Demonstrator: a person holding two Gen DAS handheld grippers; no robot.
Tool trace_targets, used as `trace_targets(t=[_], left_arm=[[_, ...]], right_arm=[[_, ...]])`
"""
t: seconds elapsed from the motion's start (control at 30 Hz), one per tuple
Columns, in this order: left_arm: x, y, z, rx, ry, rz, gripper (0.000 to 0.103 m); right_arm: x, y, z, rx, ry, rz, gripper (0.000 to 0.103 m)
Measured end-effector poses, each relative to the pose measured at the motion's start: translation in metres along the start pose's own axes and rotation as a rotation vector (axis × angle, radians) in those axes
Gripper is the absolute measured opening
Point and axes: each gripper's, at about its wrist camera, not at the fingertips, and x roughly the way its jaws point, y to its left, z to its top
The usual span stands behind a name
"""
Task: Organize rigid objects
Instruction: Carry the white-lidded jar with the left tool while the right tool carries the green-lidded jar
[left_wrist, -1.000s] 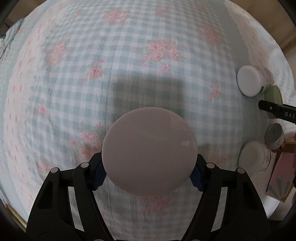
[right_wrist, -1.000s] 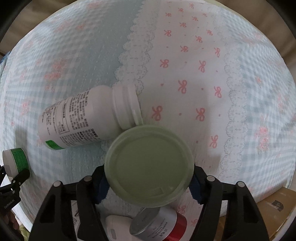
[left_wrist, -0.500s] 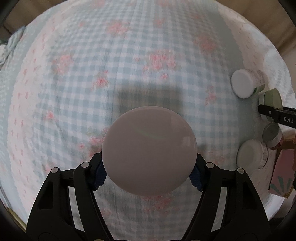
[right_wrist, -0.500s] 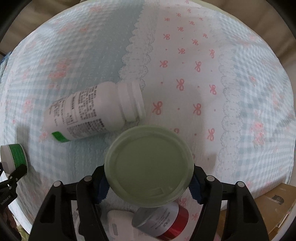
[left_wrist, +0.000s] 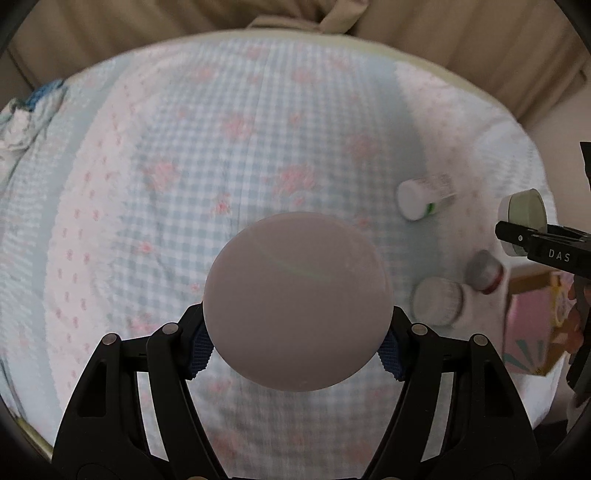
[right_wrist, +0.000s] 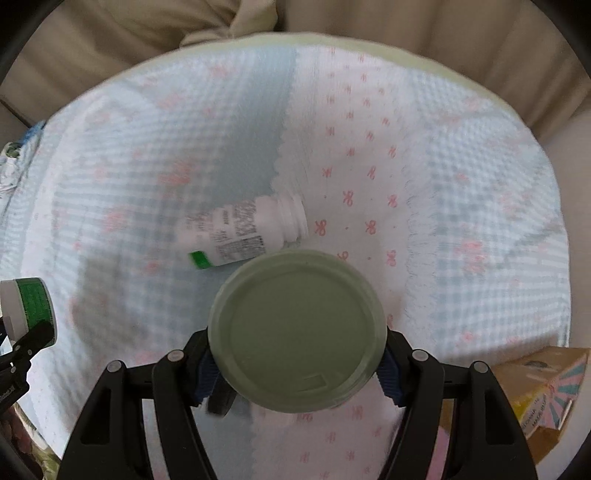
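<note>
— Between the blue pads of the left gripper (left_wrist: 297, 341): a round white-lidded jar (left_wrist: 297, 301), clenched on both sides, lid facing the camera. Held above the checked quilt (left_wrist: 207, 155), not touching it.

— And across at the right gripper (right_wrist: 297, 365)?

— Closed on a green-lidded jar (right_wrist: 297, 336), pads pressed against its flanks. Same jar seen from the left wrist camera at the far right edge (left_wrist: 524, 210), pinched by a black finger marked "DAS".

— Below on the bedding?

— Lying on its side just beyond the green lid: a white bottle (right_wrist: 243, 230) with printed label and green patch, neck toward the bow-patterned strip (right_wrist: 365, 199). Apart from the held jar, as far as can be judged.

— Anything else near the right edge of the left view?

— Blurred, but readable: a white tub (left_wrist: 437, 301) next to a grey-capped red jar (left_wrist: 484, 272), close together; touching or not, cannot tell. Beside them a pink box (left_wrist: 532, 332), partly off the quilt's edge.

— Left jar from the right wrist camera?

— Visible at the far left, green label (right_wrist: 31, 304), gripped by a black finger.
</note>
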Motion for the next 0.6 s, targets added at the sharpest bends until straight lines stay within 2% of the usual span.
trace_targets(t=[0.17, 0.33, 0.6], left_arm=[[-0.054, -0.014, -0.003, 0.054, -0.057, -0.022, 0.069], [-0.106, -0.039, -0.009, 0.116, -0.101, -0.065, 0.069], [-0.157, -0.113, -0.029, 0.221, -0.133, -0.14, 0.069]], right_arm=[[-0.059, 0.002, -0.012, 0.032, -0.048, 0.035, 0.066], [-0.121, -0.011, -0.042, 0.074, -0.075, 0.055, 0.066], [-0.179, -0.051, -0.093, 0.162, -0.099, 0.067, 0.066]])
